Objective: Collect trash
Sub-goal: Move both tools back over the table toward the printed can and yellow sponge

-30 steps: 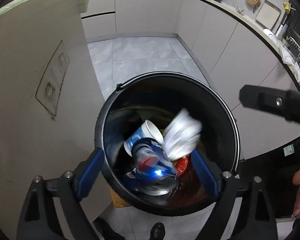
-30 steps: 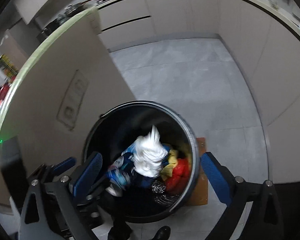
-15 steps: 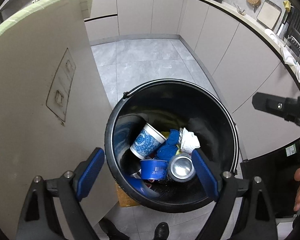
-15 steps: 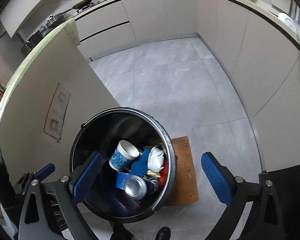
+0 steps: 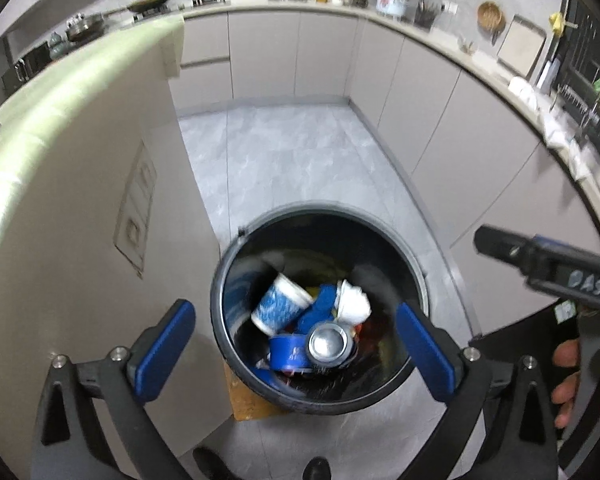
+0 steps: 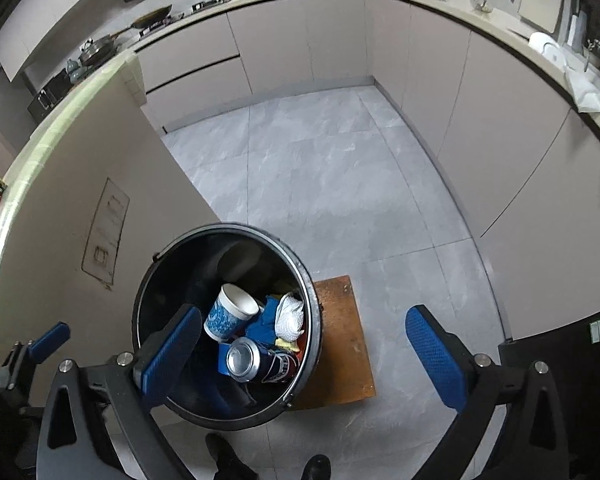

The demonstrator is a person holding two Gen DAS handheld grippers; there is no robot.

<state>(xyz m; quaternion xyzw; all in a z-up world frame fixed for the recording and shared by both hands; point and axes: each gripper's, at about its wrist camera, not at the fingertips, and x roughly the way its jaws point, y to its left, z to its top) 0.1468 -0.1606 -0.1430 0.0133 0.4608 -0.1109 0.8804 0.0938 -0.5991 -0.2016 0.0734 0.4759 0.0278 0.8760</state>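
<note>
The kitchen floor (image 6: pixel 332 184) shows bare grey tile with no loose litter in either view, so the collecting looks close to done, though the counters along the walls are too far off to judge. The black trash bin (image 6: pixel 152 280) stands beside a brown mat (image 6: pixel 340 344) and holds the gathered trash: a blue-patterned paper cup (image 6: pixel 230 314), a drink can (image 6: pixel 248 362) lying on its side, a crumpled white tissue (image 6: pixel 290 318) and blue wrappers. The left gripper (image 5: pixel 296 350) hangs above the bin, its jaws opening with nothing between them. The right gripper (image 6: pixel 304 356) is spread wide and empty too. What is left, if anything, lies outside these views.
</note>
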